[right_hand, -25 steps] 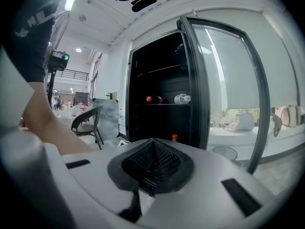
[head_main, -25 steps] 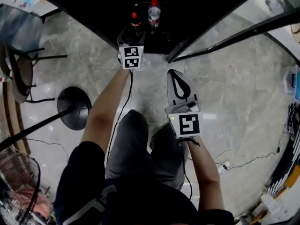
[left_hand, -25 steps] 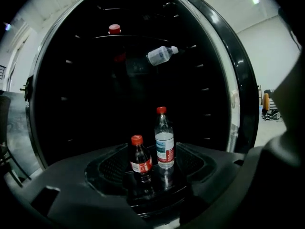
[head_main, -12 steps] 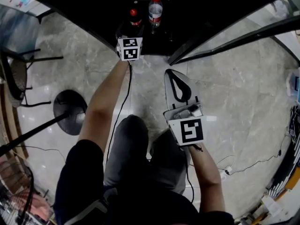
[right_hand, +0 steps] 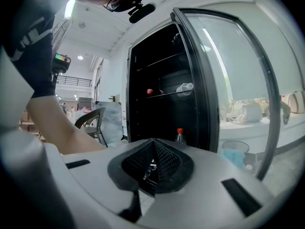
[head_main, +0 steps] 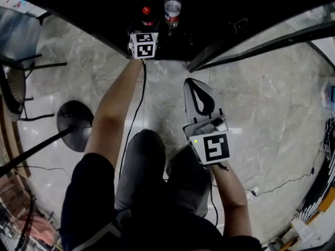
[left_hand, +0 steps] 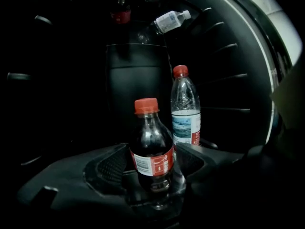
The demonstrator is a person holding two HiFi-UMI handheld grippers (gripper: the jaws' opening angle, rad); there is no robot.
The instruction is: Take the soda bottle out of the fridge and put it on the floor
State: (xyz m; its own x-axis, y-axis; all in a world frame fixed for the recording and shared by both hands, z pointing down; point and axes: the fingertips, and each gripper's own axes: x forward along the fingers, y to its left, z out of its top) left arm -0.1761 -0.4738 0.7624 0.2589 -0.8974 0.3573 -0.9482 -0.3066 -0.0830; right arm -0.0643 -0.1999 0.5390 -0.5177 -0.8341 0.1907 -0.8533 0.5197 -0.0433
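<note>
Moved: the left gripper [left_hand: 152, 156] has been carried deeper into the fridge [right_hand: 157, 80] over the last second, while the right gripper [right_hand: 151, 144] has barely been shifted.
Bottle: the soda bottle [left_hand: 151, 147] is stood upright low in the fridge, with the water bottle [left_hand: 185, 111] just behind it to the right.
Left side: the left fingers [left_hand: 107, 168] are held apart, one on each side of the label; no firm contact can be made out.
Right side: the right fingers [right_hand: 164, 163] are pressed together on nothing, outside the open door [right_hand: 228, 80].
Tipping risk: the soda bottle could be toppled if one finger is brought against it before the other.
Neighbour risk: the water bottle could be knocked if the reach is pushed further.
Slip risk: the round body could be lost on the way to the floor [head_main: 261, 114] if it is clamped loosely.
</note>
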